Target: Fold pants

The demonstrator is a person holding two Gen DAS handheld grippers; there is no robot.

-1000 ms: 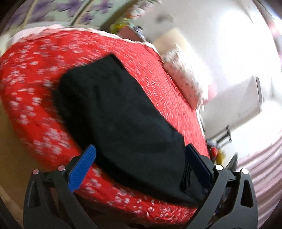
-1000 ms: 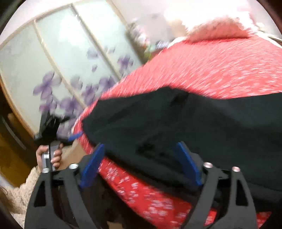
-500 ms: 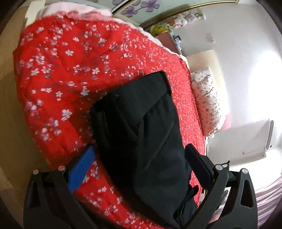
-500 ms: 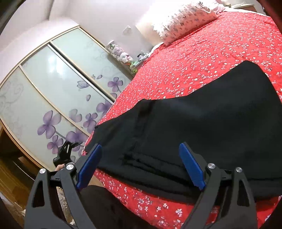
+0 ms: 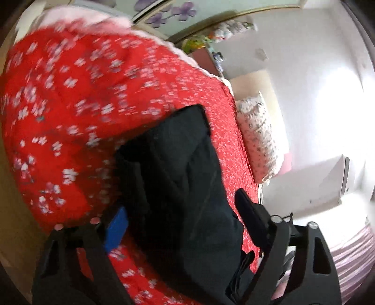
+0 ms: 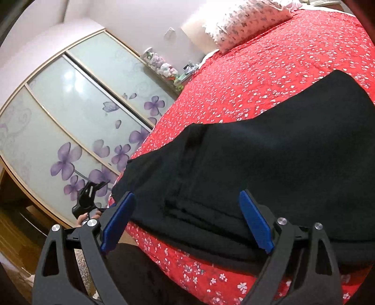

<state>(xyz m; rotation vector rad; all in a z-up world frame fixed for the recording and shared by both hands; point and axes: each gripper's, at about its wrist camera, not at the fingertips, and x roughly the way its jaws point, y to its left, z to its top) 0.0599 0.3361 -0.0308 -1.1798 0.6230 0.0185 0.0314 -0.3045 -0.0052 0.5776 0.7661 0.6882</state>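
Observation:
Black pants (image 5: 182,178) lie folded on a red floral bedspread (image 5: 70,98), near the bed's front edge. In the right wrist view the pants (image 6: 269,152) spread wide across the bedspread (image 6: 269,70). My left gripper (image 5: 182,225) is open, its blue-padded fingers either side of the pants' near end, holding nothing. My right gripper (image 6: 187,223) is open above the pants' near folded edge, holding nothing. The left gripper also shows in the right wrist view (image 6: 89,194), held in a hand beyond the bed's corner.
A floral pillow (image 6: 246,21) lies at the head of the bed. Sliding wardrobe doors with purple flowers (image 6: 70,131) stand along the far side. A shelf with small toys (image 6: 164,68) is beside them. Wooden floor (image 5: 11,211) lies below the bed's edge.
The left wrist view has swung and blurred, coming closer over the pants' near end. The right gripper has held almost still above the pants. Both stay open.

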